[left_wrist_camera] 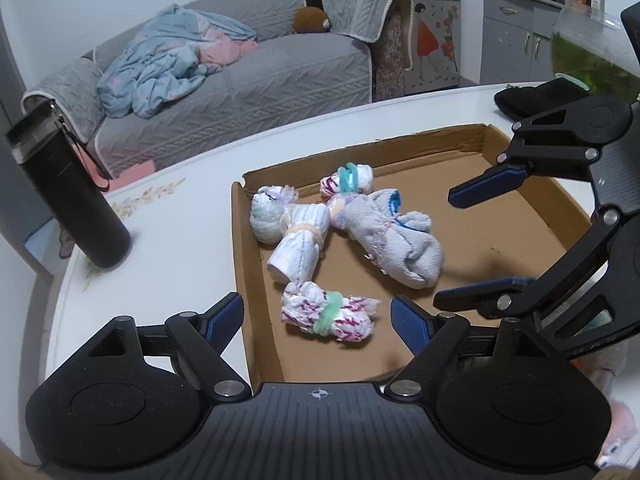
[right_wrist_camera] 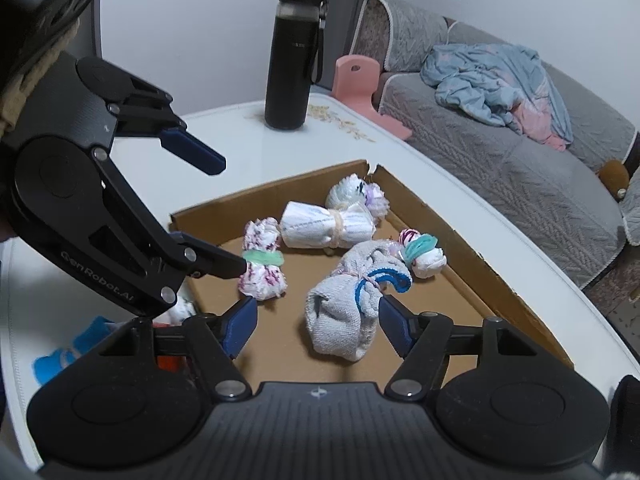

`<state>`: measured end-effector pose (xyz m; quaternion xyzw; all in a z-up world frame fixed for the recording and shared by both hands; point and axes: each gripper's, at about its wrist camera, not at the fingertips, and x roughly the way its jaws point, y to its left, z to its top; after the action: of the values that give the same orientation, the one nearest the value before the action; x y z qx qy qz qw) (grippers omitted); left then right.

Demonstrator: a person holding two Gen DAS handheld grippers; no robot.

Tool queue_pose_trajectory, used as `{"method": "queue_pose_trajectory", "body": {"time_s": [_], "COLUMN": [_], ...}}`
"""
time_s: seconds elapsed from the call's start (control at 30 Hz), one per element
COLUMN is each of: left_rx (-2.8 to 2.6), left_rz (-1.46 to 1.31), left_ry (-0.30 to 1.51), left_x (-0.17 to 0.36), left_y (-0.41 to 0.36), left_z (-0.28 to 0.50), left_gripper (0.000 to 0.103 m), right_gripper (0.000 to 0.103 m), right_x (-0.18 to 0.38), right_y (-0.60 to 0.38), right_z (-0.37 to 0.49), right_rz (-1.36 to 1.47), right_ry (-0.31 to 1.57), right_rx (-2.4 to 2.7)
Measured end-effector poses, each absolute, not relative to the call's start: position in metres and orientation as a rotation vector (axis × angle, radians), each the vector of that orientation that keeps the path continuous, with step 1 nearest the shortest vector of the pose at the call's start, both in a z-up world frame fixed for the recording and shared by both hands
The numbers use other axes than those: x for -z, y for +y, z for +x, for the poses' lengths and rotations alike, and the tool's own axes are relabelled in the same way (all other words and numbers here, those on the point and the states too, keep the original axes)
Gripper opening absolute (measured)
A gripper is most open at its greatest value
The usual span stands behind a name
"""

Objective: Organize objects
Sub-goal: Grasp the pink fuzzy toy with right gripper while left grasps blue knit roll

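Left wrist: pink-flecked bundle [left_wrist_camera: 330,312] between, beyond the parted fingers [left_wrist_camera: 224,320].

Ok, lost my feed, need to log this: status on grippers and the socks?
Left gripper open, empty. Right gripper open, empty. Five sock bundles in cardboard tray, grey one nearest right. Nothing blocking.

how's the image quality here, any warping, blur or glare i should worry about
Left wrist view: heavy fisheye bending, the table edge curves and the corners go black; the sock bundles in the cardboard tray stay sharp, with soft shadows under them. Right wrist view: same warping, the black bottle leans, light is even and dim, no strong glare on either view.
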<state>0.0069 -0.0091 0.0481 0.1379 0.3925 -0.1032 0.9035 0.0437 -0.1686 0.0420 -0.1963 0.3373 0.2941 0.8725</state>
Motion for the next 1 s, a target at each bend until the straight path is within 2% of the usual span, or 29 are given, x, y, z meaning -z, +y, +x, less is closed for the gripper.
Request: {"method": "queue_pose_trajectory", "body": {"time_s": [0.3,0.4,0.47,0.5,0.87,0.93,1.0], "left_rx": [0.252,0.255,0.262,0.266,0.29,0.276,0.271], "left_rz": [0.246,0.228,0.195,0.176,0.058,0.054,0.034], "left_ry": [0.79,0.784,0.794,0.799,0.894,0.904,0.917], "left_x": [-0.053,-0.05,-0.046,-0.043,0.005,0.013,0.019], "left_y": [0.001,0.007,0.011,0.012,-0.008,-0.008,-0.004], "left_z": [-0.046,-0.068,-0.08,-0.086,-0.109,-0.105,-0.101], "left_gripper": [0.086,0.087,0.088,0.088,0.088,0.088,0.088], "right_gripper": [0.078,0.089,0.101,0.103,0.101,0.096,0.087], "right_x": [-0.061,-0.066,-0.066,-0.064,0.005,0.01,0.014], "right_y": [-0.188,-0.203,-0.211,-0.215,-0.206,-0.201,-0.2], "right_z": [-0.012,-0.044,-0.065,-0.076,-0.134,-0.129,-0.124], "right_rz": [-0.351,-0.292,-0.255,-0.233,-0.082,-0.068,-0.055], "right_ry": [0.63,0.576,0.541,0.528,0.617,0.619,0.636], "right_rx": [-0.577,-0.527,-0.488,-0.462,-0.4,-0.405,-0.408]}}
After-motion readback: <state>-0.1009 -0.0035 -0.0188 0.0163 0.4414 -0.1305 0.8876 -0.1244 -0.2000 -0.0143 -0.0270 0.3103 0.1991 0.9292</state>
